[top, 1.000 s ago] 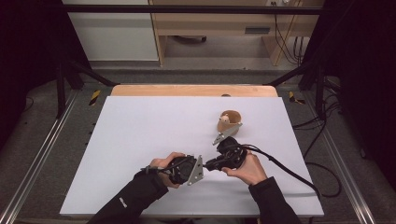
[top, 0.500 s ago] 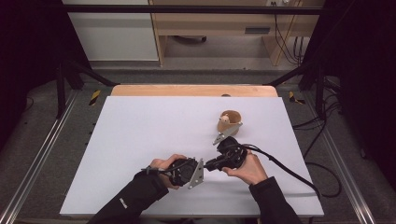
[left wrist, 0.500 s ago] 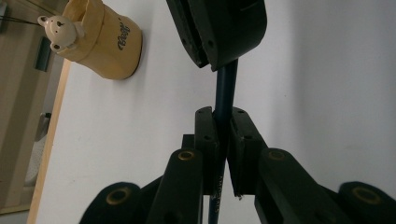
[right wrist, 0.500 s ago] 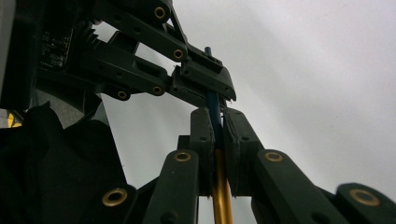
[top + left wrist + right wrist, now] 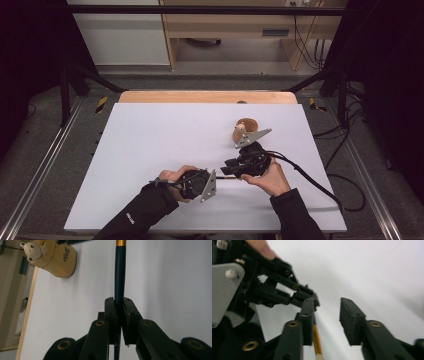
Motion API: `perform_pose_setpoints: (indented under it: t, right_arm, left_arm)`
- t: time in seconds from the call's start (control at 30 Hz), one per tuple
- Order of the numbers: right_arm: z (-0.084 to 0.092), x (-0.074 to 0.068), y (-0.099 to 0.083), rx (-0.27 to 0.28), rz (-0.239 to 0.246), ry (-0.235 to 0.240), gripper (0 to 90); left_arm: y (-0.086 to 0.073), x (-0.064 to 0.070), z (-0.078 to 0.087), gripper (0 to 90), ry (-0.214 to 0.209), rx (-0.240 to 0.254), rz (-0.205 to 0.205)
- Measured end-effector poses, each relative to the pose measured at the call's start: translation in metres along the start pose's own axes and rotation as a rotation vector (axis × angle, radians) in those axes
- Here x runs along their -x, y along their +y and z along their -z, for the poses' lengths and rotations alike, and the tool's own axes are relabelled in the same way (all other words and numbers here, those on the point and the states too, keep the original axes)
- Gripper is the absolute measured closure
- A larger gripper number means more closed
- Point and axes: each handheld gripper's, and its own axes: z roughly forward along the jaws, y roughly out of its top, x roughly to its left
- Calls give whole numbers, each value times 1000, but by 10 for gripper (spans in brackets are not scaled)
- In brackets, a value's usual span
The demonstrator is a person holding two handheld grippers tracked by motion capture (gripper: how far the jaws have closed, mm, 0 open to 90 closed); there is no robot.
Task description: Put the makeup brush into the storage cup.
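Change: right gripper (image 5: 328,322) jaws have just been opening, parted around the pencil's gold ferrule, one pad beside it.
Left gripper (image 5: 119,315): clamped on dark pencil (image 5: 120,277), shaft running forward from the pads.
Beyond pads: yellow bear-topped pencil sharpener (image 5: 53,258) on white table (image 5: 150,140).

White tabletop (image 5: 150,150), wooden strip along its far edge (image 5: 200,96). Yellow bear-shaped holder (image 5: 245,128) sits on the tabletop, right of centre toward the far side; in the left gripper view it's a cream-yellow cup (image 5: 58,261) with dark lettering and a white bear head at the rim. Black frame legs both sides, yellow-black tape marks on the grey floor (image 5: 101,104). Wooden desk (image 5: 225,25) and cables beyond.
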Motion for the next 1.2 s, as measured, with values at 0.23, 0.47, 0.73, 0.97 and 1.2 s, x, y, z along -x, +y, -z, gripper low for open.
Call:
perform_pose_setpoints:
  t: [0.23, 0.47, 0.73, 0.97, 1.2]
  right_arm:
    - [12, 3, -2, 111, 16, -121, 434]
    - [28, 11, -11, 219, 1, -209, 303]
    - [40, 17, -20, 282, -48, -222, 260]
    - [44, 22, -30, 311, -89, -217, 227]
    - [44, 25, -37, 329, -109, -225, 184]
  left_arm:
    - [-5, -2, 2, 837, -19, 6, 57]
    - [-13, -2, 1, 837, -26, 4, 103]
    - [-18, -2, 2, 837, -27, 15, 173]
    - [-26, -3, 4, 837, -28, 31, 261]
    - [-34, -5, 4, 837, -32, 46, 343]
